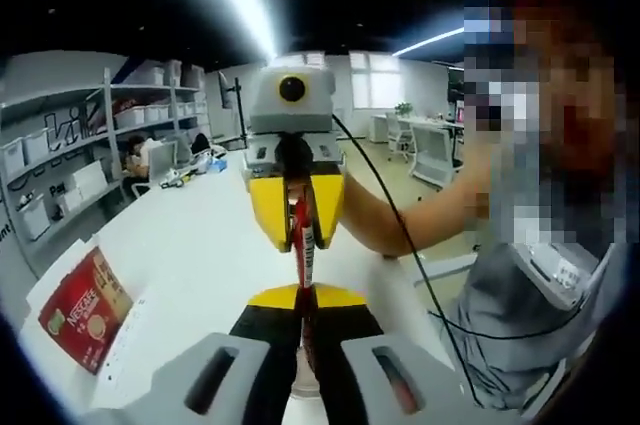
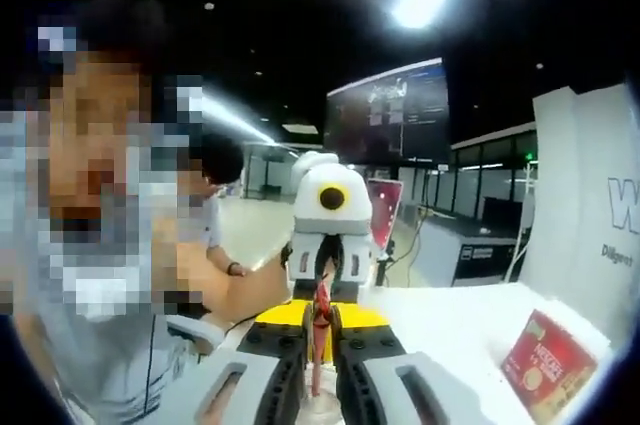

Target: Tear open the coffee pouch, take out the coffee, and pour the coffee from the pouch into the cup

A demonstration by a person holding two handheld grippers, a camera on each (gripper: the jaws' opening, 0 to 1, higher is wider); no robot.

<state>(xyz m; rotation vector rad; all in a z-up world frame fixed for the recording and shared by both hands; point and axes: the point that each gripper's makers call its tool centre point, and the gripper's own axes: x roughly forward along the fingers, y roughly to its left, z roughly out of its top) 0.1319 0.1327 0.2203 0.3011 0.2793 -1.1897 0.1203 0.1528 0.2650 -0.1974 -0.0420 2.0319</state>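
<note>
Left gripper [image 1: 303, 317]: jaws closed on the lower end of a thin red coffee pouch [image 1: 303, 235], which stands upright between them. In the left gripper view the right gripper [image 1: 300, 207] faces the camera from just beyond, its yellow jaws pinched on the upper end of the same pouch. The pouch is stretched between the two grippers, held above the white counter [image 1: 190, 245].

Right gripper view: the right gripper [image 2: 318, 345] is clamped on the near end of the coffee pouch [image 2: 320, 320], and the left gripper [image 2: 322, 290] grips its far end directly opposite.

Outward from the grippers, the left gripper view shows a red coffee box [image 1: 85, 307] lying at the counter's left edge, well apart from the pouch, with shelving [image 1: 60, 165] carrying white bins behind it and a cable [image 1: 410, 245] running from the right gripper toward the person. The right gripper view shows the red coffee box [image 2: 547, 363] at lower right on the counter [image 2: 450, 320], a dark wall screen [image 2: 388, 115] behind the grippers, and a white panel [image 2: 590, 215] at far right.

No cup can be made out.
</note>
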